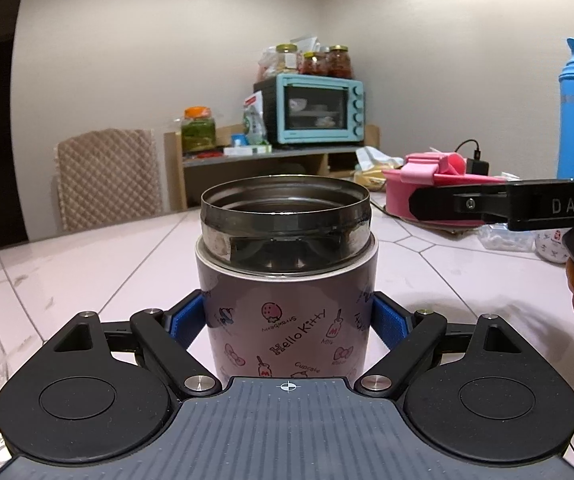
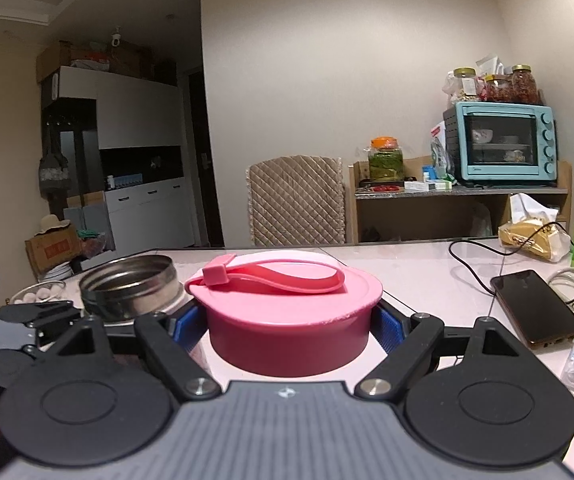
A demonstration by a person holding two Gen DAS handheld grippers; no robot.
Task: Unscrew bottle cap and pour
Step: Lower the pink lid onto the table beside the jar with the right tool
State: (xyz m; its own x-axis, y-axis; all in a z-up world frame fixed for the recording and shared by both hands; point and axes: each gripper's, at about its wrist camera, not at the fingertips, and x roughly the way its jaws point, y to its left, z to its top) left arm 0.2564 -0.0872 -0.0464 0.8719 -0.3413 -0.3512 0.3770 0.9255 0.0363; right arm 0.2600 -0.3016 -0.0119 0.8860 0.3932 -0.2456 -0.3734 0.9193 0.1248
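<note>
Tiled table [image 1: 87, 248], left hand-held gripper [image 1: 287, 316] clamping open steel-rimmed flask [image 1: 287, 280], right hand-held gripper [image 2: 287, 328] gripping pink cap [image 2: 287, 312]

Plain cream walls [image 2: 327, 80] meet in a corner behind a low wooden shelf unit [image 2: 459, 196]. On it stands a turquoise toaster oven [image 2: 503, 144] with glass jars [image 2: 499, 84] on top, and beside it a green pickle jar [image 2: 386, 160] with an orange lid. A chair with a quilted beige cover [image 2: 297, 200] stands at the bench [image 2: 427, 272], which is pale and marbled. At left a dark doorway [image 2: 203, 160] adjoins white cabinets [image 2: 143, 168], with cardboard boxes [image 2: 53, 250] on the floor
</note>
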